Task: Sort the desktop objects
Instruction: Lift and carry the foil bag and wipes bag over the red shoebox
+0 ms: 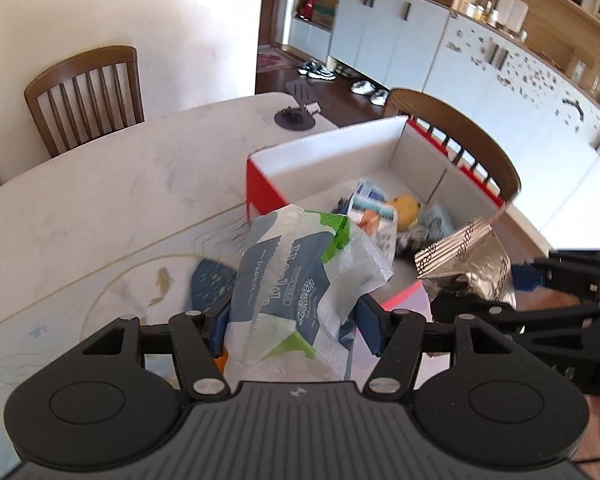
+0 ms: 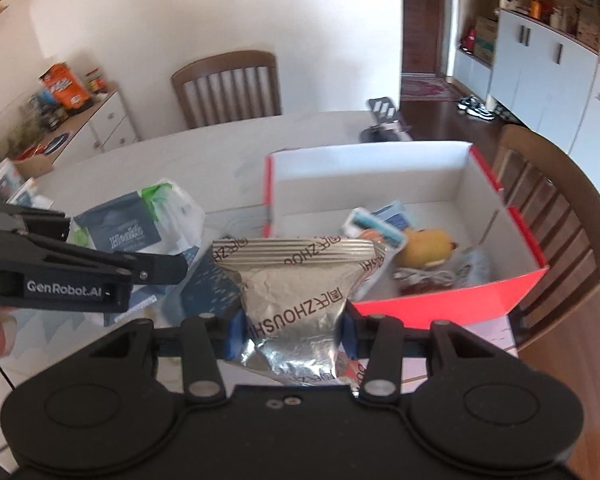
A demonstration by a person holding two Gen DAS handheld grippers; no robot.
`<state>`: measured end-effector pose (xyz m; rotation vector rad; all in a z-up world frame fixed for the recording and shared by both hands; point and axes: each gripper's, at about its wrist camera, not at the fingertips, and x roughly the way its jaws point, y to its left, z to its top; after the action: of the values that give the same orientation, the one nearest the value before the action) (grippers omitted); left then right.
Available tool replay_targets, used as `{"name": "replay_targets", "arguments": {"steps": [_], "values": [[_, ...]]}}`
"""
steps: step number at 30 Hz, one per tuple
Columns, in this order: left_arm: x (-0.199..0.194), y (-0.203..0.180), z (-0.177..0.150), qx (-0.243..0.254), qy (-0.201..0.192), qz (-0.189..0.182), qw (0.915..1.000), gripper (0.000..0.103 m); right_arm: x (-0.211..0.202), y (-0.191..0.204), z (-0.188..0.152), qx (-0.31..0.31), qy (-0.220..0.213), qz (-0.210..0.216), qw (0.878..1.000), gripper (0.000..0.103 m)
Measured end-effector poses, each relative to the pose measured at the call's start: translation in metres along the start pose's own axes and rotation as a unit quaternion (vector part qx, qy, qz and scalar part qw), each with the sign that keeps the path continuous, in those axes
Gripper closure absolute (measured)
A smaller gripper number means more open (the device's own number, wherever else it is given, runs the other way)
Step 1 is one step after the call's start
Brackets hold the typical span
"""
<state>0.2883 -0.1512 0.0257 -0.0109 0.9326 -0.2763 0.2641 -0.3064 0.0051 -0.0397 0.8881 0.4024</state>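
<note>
Two bags up: left gripper (image 1: 292, 328) jaws pinch the tissue pack (image 1: 296, 280), right gripper (image 2: 290, 334) jaws clamp the foil pouch (image 2: 296, 300). Red box (image 2: 452, 300) sits ahead toward frame right, nearer the right gripper.

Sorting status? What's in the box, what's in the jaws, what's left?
Done: several items already lie in the red-and-white box, including a yellow plush toy and some small packets. In hand: the left gripper is shut on a tissue pack, the right gripper on a silver foil pouch, both held short of the box. Left: drop both in; a dark blue item remains on the table.
</note>
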Motion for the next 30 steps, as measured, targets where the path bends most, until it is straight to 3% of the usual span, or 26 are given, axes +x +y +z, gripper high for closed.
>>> {"name": "replay_targets", "arguments": {"steps": [15, 26, 30], "values": [[0.064, -0.05, 0.072, -0.049, 0.012, -0.004, 0.9987, 0.042, 0.031, -0.09, 0.034, 0.039, -0.002, -0.064, 0.997, 0.058], [0.121, -0.055, 0.115, -0.051, 0.04, 0.022, 0.9976, 0.042, 0.061, -0.108, 0.057, -0.008, 0.008, -0.067, 0.998, 0.058], [0.149, -0.054, 0.117, -0.051, 0.071, 0.037, 0.9955, 0.042, 0.081, -0.106, 0.058, -0.035, 0.03, -0.068, 0.997, 0.058]]}}
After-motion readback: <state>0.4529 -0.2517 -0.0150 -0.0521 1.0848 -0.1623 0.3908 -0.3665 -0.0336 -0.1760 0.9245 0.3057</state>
